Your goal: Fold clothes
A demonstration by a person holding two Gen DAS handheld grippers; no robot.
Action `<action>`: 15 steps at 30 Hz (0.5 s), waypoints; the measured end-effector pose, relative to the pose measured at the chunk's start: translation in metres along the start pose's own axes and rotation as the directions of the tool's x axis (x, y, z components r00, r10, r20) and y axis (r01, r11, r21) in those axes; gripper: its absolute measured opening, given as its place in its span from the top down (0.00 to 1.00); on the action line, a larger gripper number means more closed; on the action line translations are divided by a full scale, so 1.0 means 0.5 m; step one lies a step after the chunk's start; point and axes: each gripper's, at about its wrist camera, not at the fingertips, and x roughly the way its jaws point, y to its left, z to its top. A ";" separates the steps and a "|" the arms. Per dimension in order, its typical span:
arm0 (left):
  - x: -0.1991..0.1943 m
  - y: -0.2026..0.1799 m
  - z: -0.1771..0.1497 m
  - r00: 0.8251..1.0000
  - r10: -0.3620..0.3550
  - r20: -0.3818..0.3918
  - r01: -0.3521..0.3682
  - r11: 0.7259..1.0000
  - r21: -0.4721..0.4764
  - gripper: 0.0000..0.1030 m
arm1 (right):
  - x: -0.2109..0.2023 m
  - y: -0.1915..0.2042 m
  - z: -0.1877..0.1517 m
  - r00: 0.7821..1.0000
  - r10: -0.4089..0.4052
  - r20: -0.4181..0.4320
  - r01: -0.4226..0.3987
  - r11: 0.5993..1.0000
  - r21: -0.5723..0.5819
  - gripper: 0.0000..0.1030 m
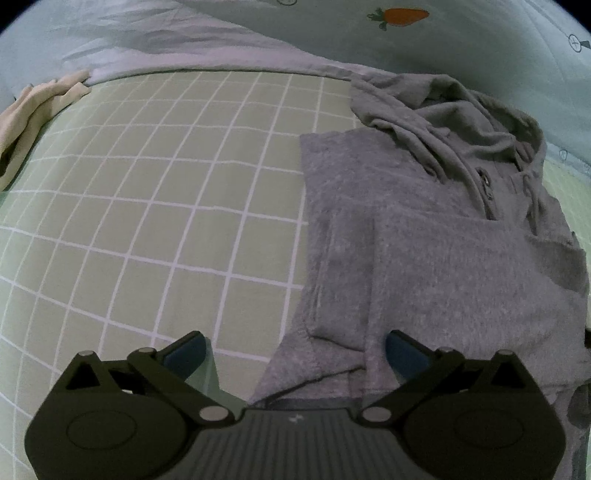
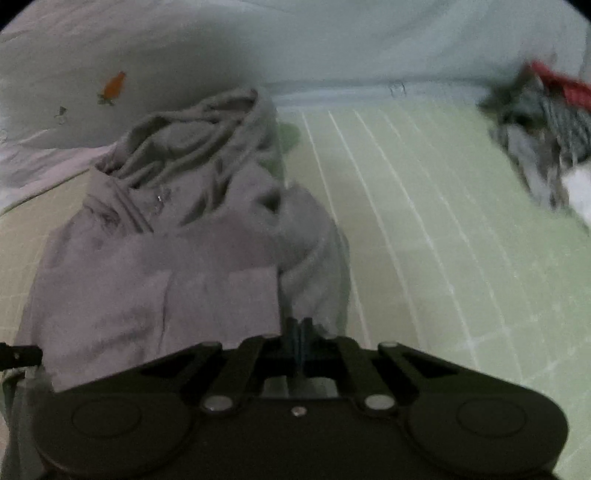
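Left wrist view, bottom of frame: left gripper (image 1: 293,352) has its jaws spread wide, nothing between the pads; the left fingertip (image 1: 186,354) sits over the green checked bed sheet (image 1: 155,206), the right fingertip over the near edge of the grey hoodie (image 1: 424,266). Can't tell if either tip touches fabric. The hoodie fills the right half of that frame, lying flat on the sheet with its left side folded in to a straight vertical edge, a further folded layer stacked on top at centre right. Farther up, the hood (image 1: 454,110) is bunched at upper right, with the button placket and a drawstring just below it. Upper left edge: a crumpled beige cloth (image 1: 33,118) on the sheet, well apart from the hoodie. Across the top of the frame, a pale blue duvet with an orange carrot print (image 1: 404,16). Right wrist view is blurred. Bottom centre: right gripper (image 2: 300,328) has its jaws closed together, tips at the near right edge of the hoodie (image 2: 159,288); too blurred to say whether a fold of fabric is pinched or the pads are just closed on themselves. The hoodie takes the left and centre of this frame, the hood (image 2: 199,144) crumpled at upper centre left. Bare sheet to the right. Upper right corner: a heap of mixed clothes (image 2: 543,140), dark checked and red pieces, well apart from the hoodie. Carrot print again at upper left.
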 end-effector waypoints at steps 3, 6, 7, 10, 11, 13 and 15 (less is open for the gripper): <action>-0.006 0.011 0.008 1.000 -0.012 0.013 0.012 1.000 -0.028 0.01 | -0.007 0.004 0.002 0.999 -0.031 0.020 0.032 0.999 -0.023 0.83; -0.026 0.031 0.035 0.998 -0.017 0.061 0.022 0.997 -0.073 0.01 | -0.012 0.011 0.029 0.994 -0.084 0.072 0.086 0.996 -0.025 0.49; -0.033 0.038 0.047 0.997 -0.024 0.078 0.031 0.995 -0.090 0.01 | -0.017 0.010 0.041 0.991 -0.092 0.093 0.094 0.995 -0.024 0.45; -0.041 0.057 0.098 0.991 -0.043 0.126 0.059 0.990 -0.130 0.01 | -0.008 0.019 0.084 0.985 -0.090 0.145 0.098 0.994 -0.054 0.19; -0.039 0.059 0.117 0.989 -0.045 0.143 0.065 0.989 -0.135 0.01 | 0.000 0.024 0.101 0.983 -0.089 0.159 0.101 0.992 -0.070 0.15; -0.027 0.056 0.161 0.981 -0.051 0.186 0.075 0.989 -0.125 0.01 | 0.026 0.037 0.144 0.981 -0.078 0.179 0.097 0.990 -0.102 0.14; -0.006 0.036 0.215 0.974 -0.057 0.220 0.076 0.994 -0.077 0.01 | 0.054 0.046 0.190 0.982 -0.055 0.178 0.078 0.989 -0.125 0.09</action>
